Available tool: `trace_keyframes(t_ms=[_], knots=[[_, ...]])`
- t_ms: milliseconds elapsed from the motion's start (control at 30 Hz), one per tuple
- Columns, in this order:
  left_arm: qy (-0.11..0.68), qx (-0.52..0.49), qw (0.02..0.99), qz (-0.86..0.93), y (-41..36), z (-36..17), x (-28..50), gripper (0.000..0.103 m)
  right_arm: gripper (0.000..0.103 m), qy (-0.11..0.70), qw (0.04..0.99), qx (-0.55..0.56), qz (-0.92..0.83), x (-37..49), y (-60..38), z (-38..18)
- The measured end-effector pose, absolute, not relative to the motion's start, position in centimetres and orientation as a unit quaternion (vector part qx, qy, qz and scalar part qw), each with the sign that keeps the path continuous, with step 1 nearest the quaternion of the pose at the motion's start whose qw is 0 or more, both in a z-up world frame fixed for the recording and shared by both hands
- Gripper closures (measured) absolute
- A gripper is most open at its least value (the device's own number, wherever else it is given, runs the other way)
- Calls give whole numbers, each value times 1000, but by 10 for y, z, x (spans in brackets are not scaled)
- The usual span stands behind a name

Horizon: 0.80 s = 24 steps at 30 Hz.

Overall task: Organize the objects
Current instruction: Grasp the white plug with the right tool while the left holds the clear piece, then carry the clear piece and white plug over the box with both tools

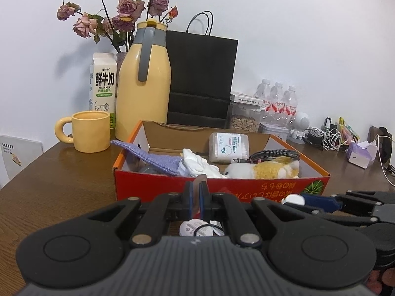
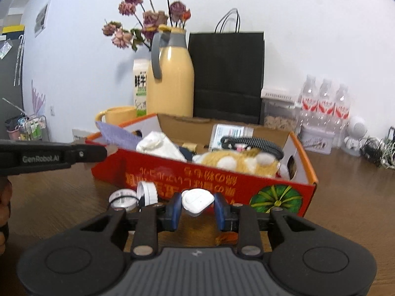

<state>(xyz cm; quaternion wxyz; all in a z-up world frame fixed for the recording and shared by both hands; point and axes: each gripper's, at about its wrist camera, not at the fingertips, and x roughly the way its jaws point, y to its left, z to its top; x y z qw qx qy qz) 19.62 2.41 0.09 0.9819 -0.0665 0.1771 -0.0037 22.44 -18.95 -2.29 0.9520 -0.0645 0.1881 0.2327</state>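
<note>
A small white rounded plastic case (image 2: 197, 201) sits tilted between the gripper pads, just before the open red cardboard box (image 2: 222, 182) of soft toys.

We read "鲜牛奶" and "FRESH MILK" on the milk carton (image 1: 103, 83), "GenRobot.AI" on the left tongs (image 2: 108, 151), upside-down yellow script on the red box (image 2: 197, 177) unreadable to us
</note>
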Motion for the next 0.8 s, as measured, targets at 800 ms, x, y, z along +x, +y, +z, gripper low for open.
trace_keyframes(t_ms=[800], knots=[[158,-93,983,28,22,43,311,97,76,139,970,-29,198,321,-170,19]])
